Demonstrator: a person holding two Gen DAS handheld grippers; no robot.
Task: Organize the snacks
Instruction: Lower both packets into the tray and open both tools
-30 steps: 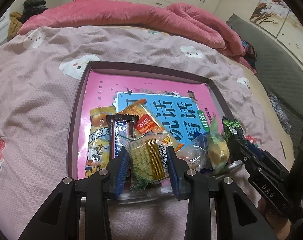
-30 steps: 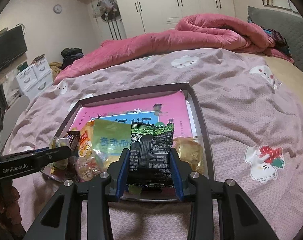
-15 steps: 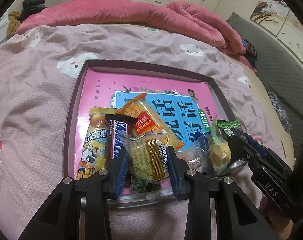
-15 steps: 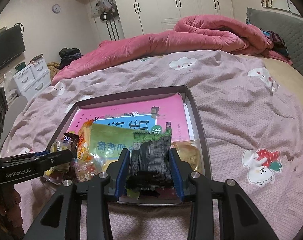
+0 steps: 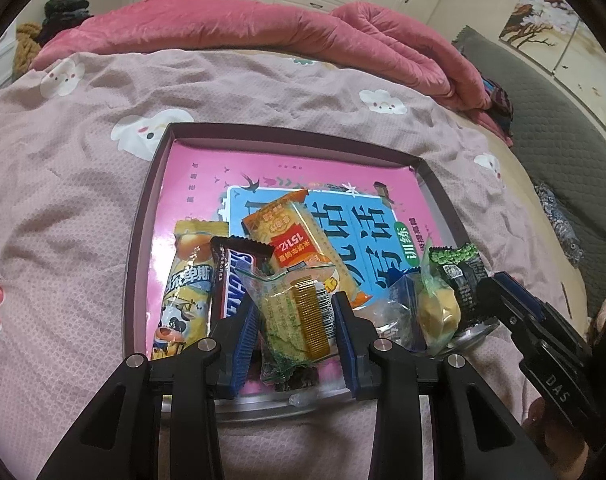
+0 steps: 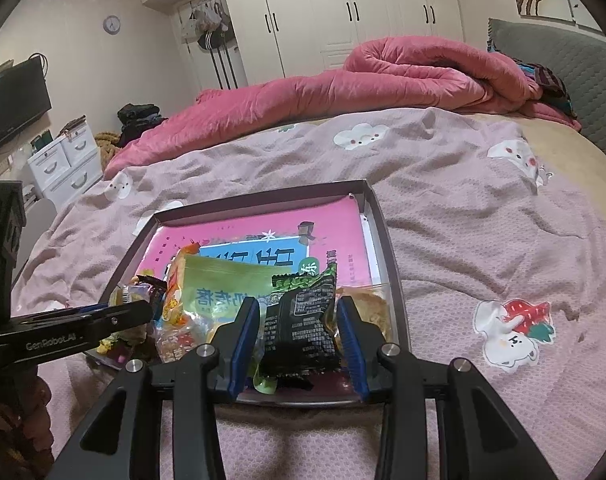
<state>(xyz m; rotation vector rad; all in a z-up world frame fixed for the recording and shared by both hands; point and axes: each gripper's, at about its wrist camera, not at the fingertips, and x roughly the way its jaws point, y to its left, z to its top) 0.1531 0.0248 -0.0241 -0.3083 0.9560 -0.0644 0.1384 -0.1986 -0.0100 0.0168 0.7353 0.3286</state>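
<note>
A dark-rimmed tray [image 5: 143, 240] lies on the bed with a pink and blue book [image 5: 343, 184] inside. Snacks are piled at its near end: a Snickers bar [image 5: 233, 276], a yellow cartoon packet [image 5: 187, 280] and an orange cracker packet [image 5: 291, 228]. My left gripper [image 5: 293, 300] is shut on a clear packet of yellow-green cake [image 5: 295, 316] over the tray's near edge. My right gripper [image 6: 297, 303] is shut on a black and green packet [image 6: 299, 320] above the tray's [image 6: 387, 248] near right corner. A pale green packet [image 6: 223, 284] lies behind it.
The tray rests on a mauve bedsheet [image 5: 63, 200] with cartoon prints. A rolled pink quilt [image 6: 343, 84] lies across the far side. A grey headboard [image 6: 551, 44] stands at the right, white drawers [image 6: 63, 160] and a TV [image 6: 11, 104] at the left.
The right gripper drew back slightly with the black packet, which now looks narrower and more crumpled between the pads. The left gripper and its clear packet have hardly shifted.
</note>
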